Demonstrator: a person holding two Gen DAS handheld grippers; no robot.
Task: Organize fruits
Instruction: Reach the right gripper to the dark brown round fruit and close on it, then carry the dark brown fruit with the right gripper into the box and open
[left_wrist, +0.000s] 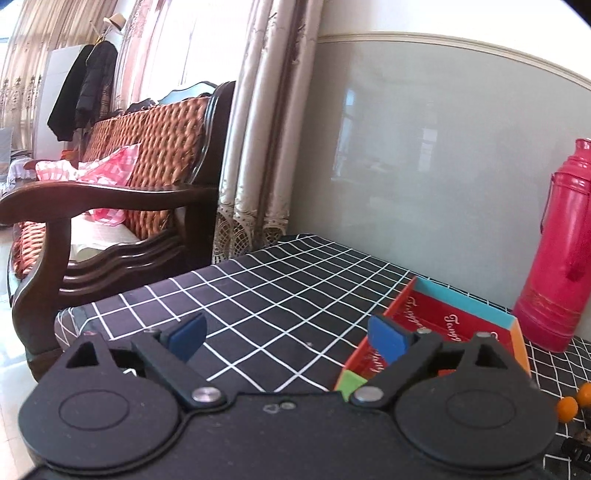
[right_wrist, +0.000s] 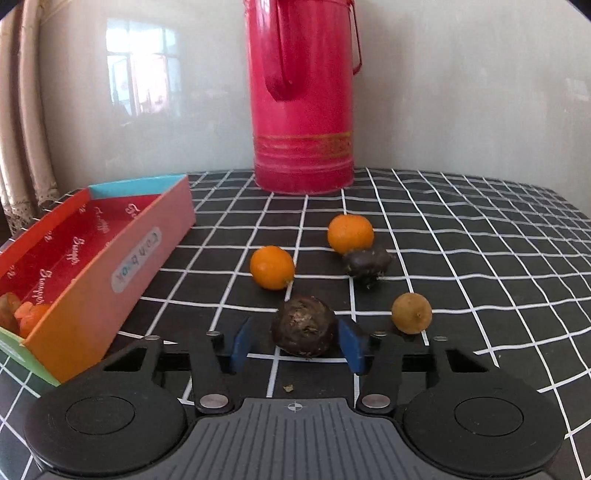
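Checked cloth (right_wrist: 461, 236): two oranges (right_wrist: 272, 267), perhaps more.

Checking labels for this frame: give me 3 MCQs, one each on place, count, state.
1. Where is the box relative to the loose fruit?
A left
B right
C behind the flask

2. How many oranges lie loose on the cloth?
A one
B two
C four

3. The right gripper is:
A shut, empty
B open around the dark fruit
C lifting an orange

Answers: 1 A, the box sits at the left edge in the right wrist view. 2 B, two oranges show. 3 B, the fingers flank the fruit, which is on the cloth.
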